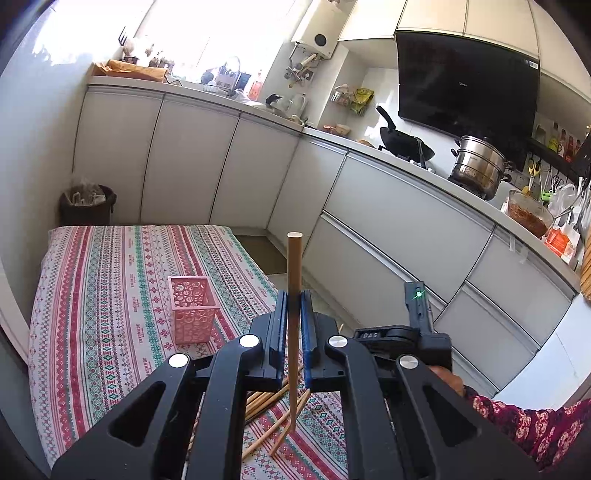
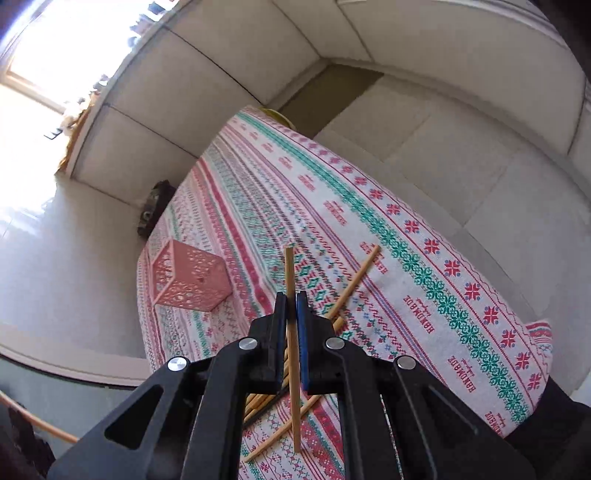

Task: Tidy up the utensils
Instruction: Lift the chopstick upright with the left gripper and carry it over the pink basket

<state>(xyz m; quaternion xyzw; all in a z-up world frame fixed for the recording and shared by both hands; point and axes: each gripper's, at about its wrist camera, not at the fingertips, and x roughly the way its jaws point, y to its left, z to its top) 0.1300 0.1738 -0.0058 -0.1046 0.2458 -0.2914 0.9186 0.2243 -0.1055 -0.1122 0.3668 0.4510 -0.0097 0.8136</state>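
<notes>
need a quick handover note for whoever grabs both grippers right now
Left gripper: jaws shut on one chopstick, held upright above the table.
Right gripper: jaws shut on a second chopstick.
Pink holder stands upright on the striped tablecloth; no chopstick shows above its rim.
Loose chopsticks lie scattered on the cloth below the grippers.
Left to do: drop both held sticks into the holder, then collect the rest.

Daylight is blowing out the window (image 1: 192,33) at the far end; pale cabinet fronts (image 1: 192,162) are running under a cluttered countertop (image 1: 332,134); black range hood (image 1: 465,85) is hanging over a steel pot (image 1: 478,166); dark bin (image 1: 88,205) is sitting by the wall; striped tablecloth (image 1: 110,295) is covering the table.
</notes>
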